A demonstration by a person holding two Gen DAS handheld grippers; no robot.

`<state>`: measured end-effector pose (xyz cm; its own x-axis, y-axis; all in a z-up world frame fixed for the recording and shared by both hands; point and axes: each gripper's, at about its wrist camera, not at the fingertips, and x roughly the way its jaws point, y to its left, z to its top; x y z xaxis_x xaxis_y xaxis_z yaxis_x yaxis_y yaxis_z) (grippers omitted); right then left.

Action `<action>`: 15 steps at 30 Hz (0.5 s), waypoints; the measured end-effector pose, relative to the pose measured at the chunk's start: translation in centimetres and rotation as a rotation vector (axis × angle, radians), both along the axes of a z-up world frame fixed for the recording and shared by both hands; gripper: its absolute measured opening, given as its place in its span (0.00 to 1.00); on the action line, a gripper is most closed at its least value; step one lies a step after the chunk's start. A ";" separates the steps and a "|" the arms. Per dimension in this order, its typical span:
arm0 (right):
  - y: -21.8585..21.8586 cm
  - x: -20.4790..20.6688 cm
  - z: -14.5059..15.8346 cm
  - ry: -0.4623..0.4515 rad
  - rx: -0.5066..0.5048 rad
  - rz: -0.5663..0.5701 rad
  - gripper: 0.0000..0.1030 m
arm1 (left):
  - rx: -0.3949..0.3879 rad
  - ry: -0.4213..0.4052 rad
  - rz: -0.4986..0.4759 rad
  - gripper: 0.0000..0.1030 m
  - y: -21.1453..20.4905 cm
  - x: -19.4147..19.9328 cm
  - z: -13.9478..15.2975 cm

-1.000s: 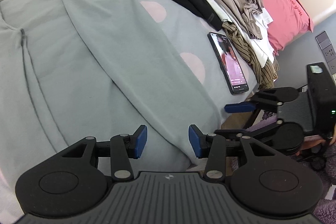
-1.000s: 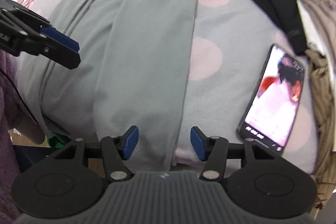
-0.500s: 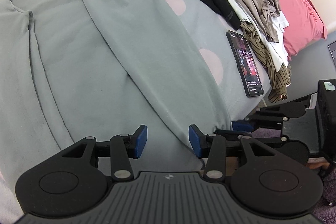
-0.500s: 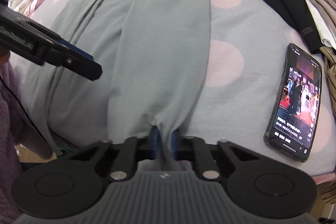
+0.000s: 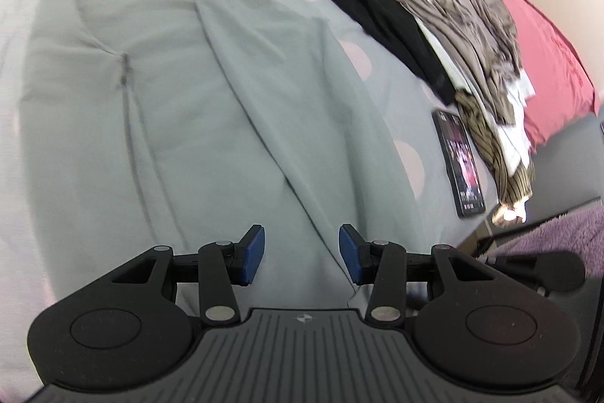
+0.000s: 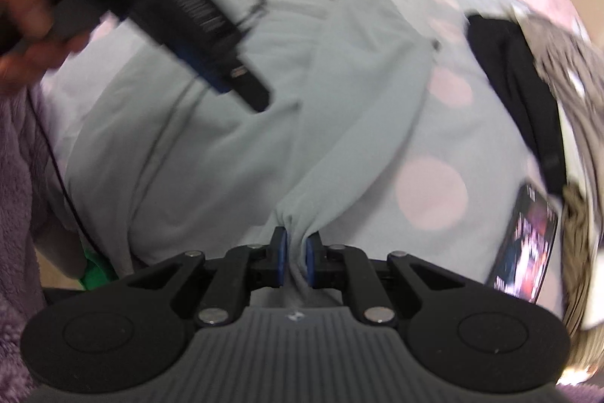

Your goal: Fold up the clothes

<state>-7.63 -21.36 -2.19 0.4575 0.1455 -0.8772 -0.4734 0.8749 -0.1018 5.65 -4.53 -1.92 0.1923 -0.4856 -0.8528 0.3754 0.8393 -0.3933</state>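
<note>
Pinching a bunched hem of the grey-green garment (image 6: pixel 351 123) at the near edge of the bed (image 6: pixel 430 199), our right tongs (image 6: pixel 295 261) are pressed together on the cloth, having just closed. Our left tongs (image 5: pixel 301 253) stand spread above the same garment, nothing between them. Motion blur smears the right view, so the dark bar crossing its upper left is probably the left tool, held in a hand (image 6: pixel 22 36). A phone (image 5: pixel 460 165) lies near the bed's right edge, partly cut off beside a heap of clothes (image 5: pixel 445 21).
</note>
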 end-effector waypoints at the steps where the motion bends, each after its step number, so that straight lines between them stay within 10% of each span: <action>1: 0.8 -0.1 0.0 -0.007 -0.019 0.027 0.12 | -0.002 -0.003 0.005 0.40 0.2 0.3 0.3; 15: 6.2 0.1 -2.5 0.024 -0.200 0.258 0.12 | 0.083 -0.080 -0.167 0.43 -4.7 6.4 3.6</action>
<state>-7.53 -15.16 -4.67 0.4073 0.0777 -0.9100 -0.6812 0.6895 -0.2460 12.05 -9.28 1.65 0.1834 -0.4448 -0.8766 0.5394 0.7911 -0.2885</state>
